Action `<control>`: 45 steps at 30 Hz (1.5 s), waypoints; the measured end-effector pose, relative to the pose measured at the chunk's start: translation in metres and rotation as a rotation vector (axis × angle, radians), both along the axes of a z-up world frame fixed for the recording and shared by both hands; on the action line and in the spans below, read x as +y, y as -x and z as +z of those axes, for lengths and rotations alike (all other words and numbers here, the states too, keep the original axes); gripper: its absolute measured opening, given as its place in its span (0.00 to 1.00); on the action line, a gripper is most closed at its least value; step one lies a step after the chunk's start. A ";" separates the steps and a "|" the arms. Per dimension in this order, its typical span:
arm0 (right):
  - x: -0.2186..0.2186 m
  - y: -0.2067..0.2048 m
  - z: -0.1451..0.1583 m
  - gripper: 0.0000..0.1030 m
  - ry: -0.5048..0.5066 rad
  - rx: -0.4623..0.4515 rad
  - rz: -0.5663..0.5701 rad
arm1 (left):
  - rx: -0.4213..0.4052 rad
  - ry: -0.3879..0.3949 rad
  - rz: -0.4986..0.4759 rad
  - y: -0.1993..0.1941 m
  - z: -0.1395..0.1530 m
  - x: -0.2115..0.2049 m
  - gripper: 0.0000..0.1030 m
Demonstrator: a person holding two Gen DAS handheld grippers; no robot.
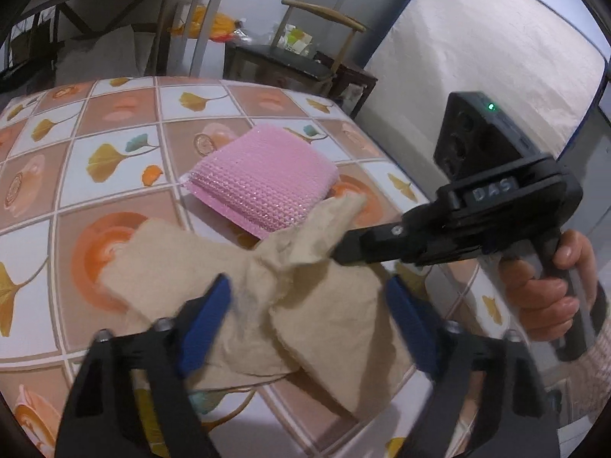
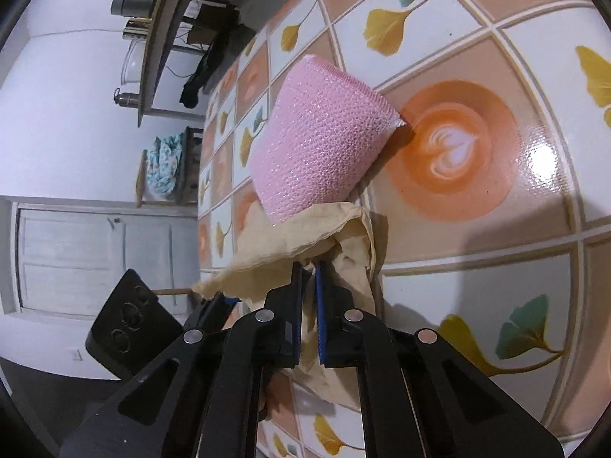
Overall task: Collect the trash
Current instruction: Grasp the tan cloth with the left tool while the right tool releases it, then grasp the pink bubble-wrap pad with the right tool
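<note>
Table covered by a tiled-pattern cloth (image 1: 114, 145) printed with ginkgo leaves and latte cups; pink sponge (image 1: 263, 187) lying flat on it; behind the table, a wooden chair (image 1: 324, 26), a dark side table (image 1: 275, 63) and a mattress (image 1: 485, 57) leaning upright.

I see a tan, crumpled paper napkin (image 1: 305, 297) on the table, bunched up in the middle with flat flaps on each side. One edge touches a pink, bumpy sponge (image 1: 263, 183) lying flat just behind it.
</note>
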State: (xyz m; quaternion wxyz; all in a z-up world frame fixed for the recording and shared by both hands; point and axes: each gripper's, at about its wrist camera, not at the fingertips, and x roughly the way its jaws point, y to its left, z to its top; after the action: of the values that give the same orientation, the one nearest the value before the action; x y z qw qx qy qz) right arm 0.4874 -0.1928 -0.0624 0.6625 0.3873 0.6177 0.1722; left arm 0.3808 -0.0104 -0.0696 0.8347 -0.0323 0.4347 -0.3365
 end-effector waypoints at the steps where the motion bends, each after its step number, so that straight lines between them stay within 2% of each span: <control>1: 0.000 -0.001 0.002 0.07 -0.001 -0.006 0.004 | -0.009 -0.025 -0.001 0.000 0.000 -0.001 0.62; 4: -0.003 0.000 0.013 0.11 -0.011 -0.031 0.012 | -0.035 -0.093 0.001 0.001 0.000 -0.004 0.47; 6: -0.005 0.000 0.018 0.21 -0.003 -0.045 0.013 | -0.039 -0.133 0.012 0.000 0.000 -0.006 0.39; 8: -0.009 0.001 0.031 0.38 0.019 -0.072 0.005 | -0.026 -0.148 0.029 -0.001 0.000 -0.004 0.31; 10: -0.013 0.000 0.039 0.44 0.033 -0.092 -0.010 | 0.001 -0.148 0.055 -0.003 0.000 0.000 0.17; 12: -0.018 -0.002 0.047 0.57 0.046 -0.106 -0.040 | 0.024 -0.160 0.098 -0.004 -0.001 0.007 0.08; 15: -0.026 -0.008 0.055 0.69 0.081 -0.111 -0.107 | 0.048 -0.159 0.134 0.000 0.000 0.020 0.06; 17: -0.028 -0.015 0.055 0.74 0.102 -0.090 -0.155 | 0.054 -0.166 0.155 0.006 0.001 0.029 0.06; 21: -0.019 -0.031 0.042 0.75 0.098 0.002 -0.215 | 0.049 -0.188 0.186 0.021 0.001 0.048 0.06; 23: -0.006 -0.042 0.042 0.75 0.124 0.013 -0.202 | 0.051 -0.184 0.194 0.027 0.001 0.058 0.06; 26: 0.013 -0.061 0.051 0.79 0.273 -0.026 -0.144 | 0.046 -0.187 0.207 0.034 0.001 0.071 0.06; 30: 0.024 -0.084 0.045 0.80 0.410 -0.001 -0.131 | 0.051 -0.171 0.219 0.042 0.001 0.088 0.06; 32: 0.037 -0.094 0.040 0.84 0.495 -0.011 -0.065 | 0.054 -0.163 0.222 0.044 0.001 0.094 0.06; 34: 0.057 -0.101 0.037 0.86 0.609 -0.070 0.071 | 0.056 -0.154 0.222 0.045 0.000 0.098 0.06; 36: 0.069 -0.103 0.032 0.90 0.679 -0.106 0.155 | 0.057 -0.149 0.222 0.047 0.001 0.100 0.06; 39: 0.084 -0.102 0.014 0.91 0.700 -0.097 0.287 | 0.060 -0.143 0.219 0.045 0.001 0.101 0.06; 42: 0.094 -0.101 0.011 0.93 0.751 -0.128 0.340 | 0.059 -0.147 0.217 0.045 0.001 0.101 0.06; 45: 0.099 -0.102 0.009 0.93 0.750 -0.131 0.350 | 0.057 -0.146 0.221 0.044 0.001 0.101 0.06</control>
State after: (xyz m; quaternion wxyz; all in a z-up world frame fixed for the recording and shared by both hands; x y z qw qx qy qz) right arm 0.5891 -0.0942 -0.0529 0.7563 -0.0035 0.6505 0.0697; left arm 0.3368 0.0903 -0.0687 0.8543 -0.0289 0.4752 -0.2088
